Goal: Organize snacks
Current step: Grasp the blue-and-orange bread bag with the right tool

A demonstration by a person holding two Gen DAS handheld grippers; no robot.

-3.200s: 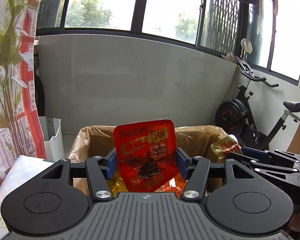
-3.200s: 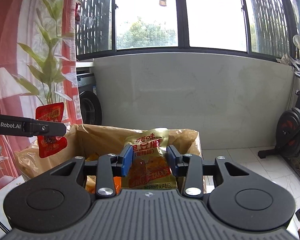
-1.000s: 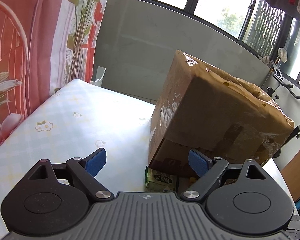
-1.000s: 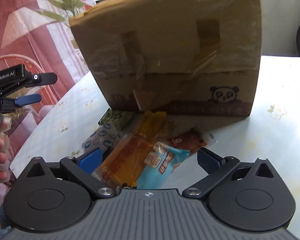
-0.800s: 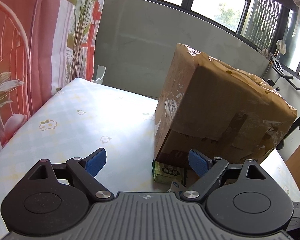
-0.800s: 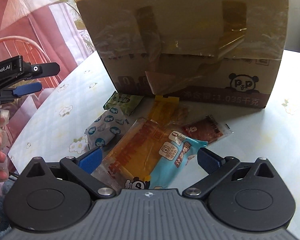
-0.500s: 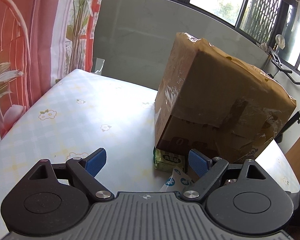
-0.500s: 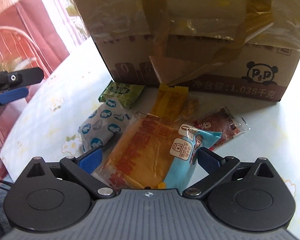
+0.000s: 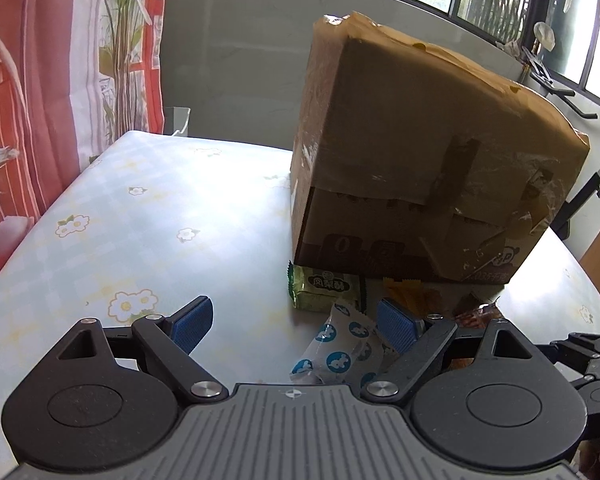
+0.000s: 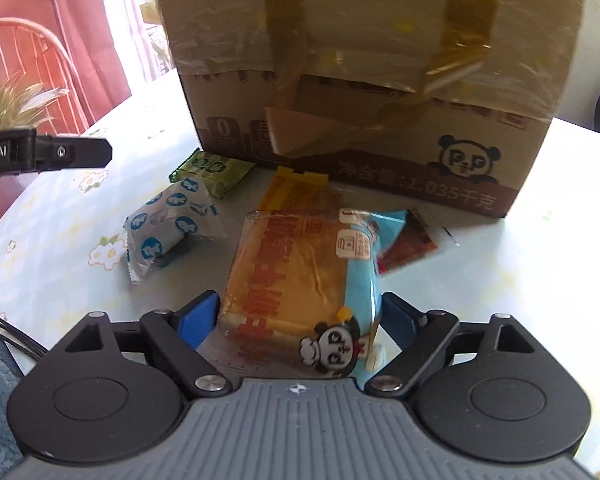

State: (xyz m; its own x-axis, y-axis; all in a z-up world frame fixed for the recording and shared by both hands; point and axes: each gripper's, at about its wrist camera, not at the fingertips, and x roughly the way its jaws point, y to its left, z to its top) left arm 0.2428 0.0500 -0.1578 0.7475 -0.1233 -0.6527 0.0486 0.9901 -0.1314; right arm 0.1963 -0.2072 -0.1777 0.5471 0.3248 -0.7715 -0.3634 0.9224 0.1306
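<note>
a: right gripper status?

b: jaws closing around the cake packet. the packet lies between the blue pads; whether they press it yet, i cannot tell.

a: left gripper?

b: jaws wide apart, holding nothing, low over the flowered tablecloth. the white packet with blue dots sits between its fingers, nearer the right one, untouched.

a: remaining snacks?

b: all on the table in front of the taped cardboard box. green packet just beside the box's base, yellow packet behind the cake, dark red packet to its right, partly under the blue wrapper.
</note>
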